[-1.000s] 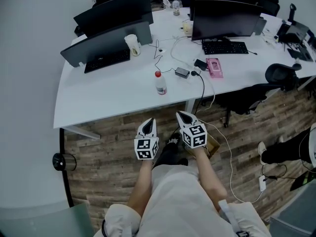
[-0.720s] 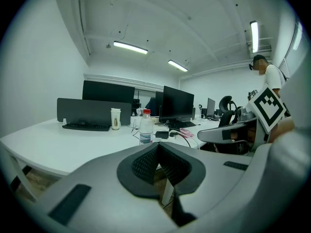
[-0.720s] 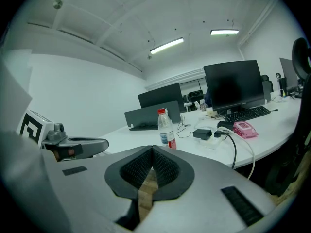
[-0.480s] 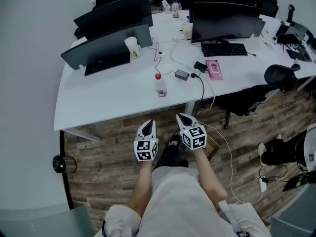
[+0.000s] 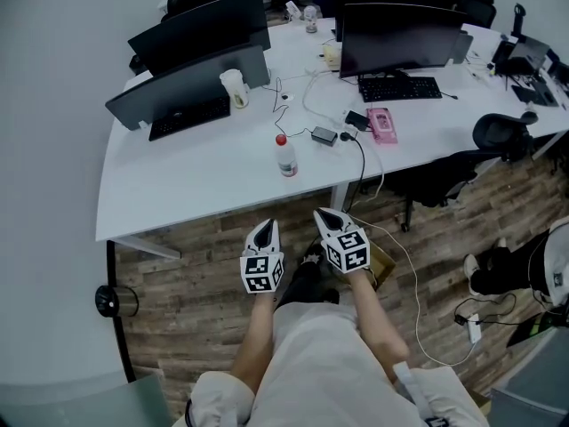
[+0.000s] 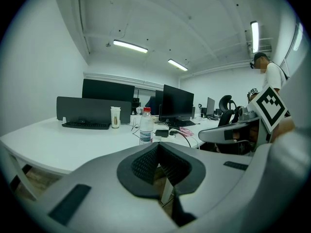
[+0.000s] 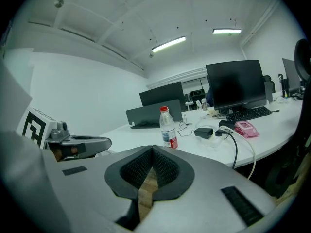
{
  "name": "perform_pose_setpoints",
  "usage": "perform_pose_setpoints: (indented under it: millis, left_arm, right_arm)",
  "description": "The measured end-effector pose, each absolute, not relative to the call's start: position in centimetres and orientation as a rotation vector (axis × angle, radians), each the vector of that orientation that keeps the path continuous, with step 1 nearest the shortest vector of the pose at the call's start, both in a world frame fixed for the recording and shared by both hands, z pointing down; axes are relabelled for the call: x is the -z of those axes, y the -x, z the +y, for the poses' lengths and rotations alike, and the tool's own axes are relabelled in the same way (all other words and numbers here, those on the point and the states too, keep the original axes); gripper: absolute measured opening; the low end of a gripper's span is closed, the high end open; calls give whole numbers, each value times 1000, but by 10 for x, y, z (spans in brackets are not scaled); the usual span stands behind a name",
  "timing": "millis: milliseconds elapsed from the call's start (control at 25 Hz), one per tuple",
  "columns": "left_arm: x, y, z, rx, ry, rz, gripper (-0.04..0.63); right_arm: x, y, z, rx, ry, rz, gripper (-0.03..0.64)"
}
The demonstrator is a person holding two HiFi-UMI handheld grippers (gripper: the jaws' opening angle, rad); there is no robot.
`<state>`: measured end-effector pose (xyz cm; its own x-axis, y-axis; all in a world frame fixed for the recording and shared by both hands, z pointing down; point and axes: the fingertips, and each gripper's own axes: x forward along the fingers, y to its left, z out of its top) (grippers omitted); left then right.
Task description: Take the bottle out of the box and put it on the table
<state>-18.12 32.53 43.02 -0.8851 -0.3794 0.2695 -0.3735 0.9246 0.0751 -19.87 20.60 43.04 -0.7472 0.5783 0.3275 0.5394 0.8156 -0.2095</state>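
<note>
- Red-capped clear plastic bottle stands upright on the white table, near the front edge and just short of the black adapter and its cables.
- The brown cardboard box sits on the wood floor below, mostly hidden behind the right gripper. What is inside cannot be seen.
- Left gripper: jaws pressed together, nothing between the pads. Its own view looks straight over them at the bottle across the table.
- Right gripper: tips together as well and holding nothing, with only floorboards showing through the slot below the tips.
- Both hover side by side above the floor in front of the person's knees, short of the table edge and well apart from the bottle.
- Reading the step: the bottle looks delivered, out of the box and on the table. The task seems at its end, both tools at rest.
- Next move: little is called for. Keep clear of the bottle, since it is tall and light and a nudge would likely tip it. If the box holds another bottle, the right gripper is nearer and would have to open first.
</note>
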Motion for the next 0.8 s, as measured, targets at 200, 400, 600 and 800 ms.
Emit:
perform_pose_setpoints:
  millis: [200, 400, 600, 800]
  left_arm:
    - [-437, 178, 328, 42, -542, -2793, 14]
    - [-436, 179, 328, 45, -547, -2800, 14]
    - [-438, 178, 330, 49, -541, -2797, 14]
    - [-436, 179, 332, 51, -535, -2800, 14]
  right_arm:
    - [-433, 198, 201, -145, 824, -2620, 40]
    - [-437, 197, 202, -137, 821, -2612, 40]
    - [-438, 197, 204, -130, 825, -2610, 40]
    - [-438, 198, 205, -129, 825, -2607, 40]
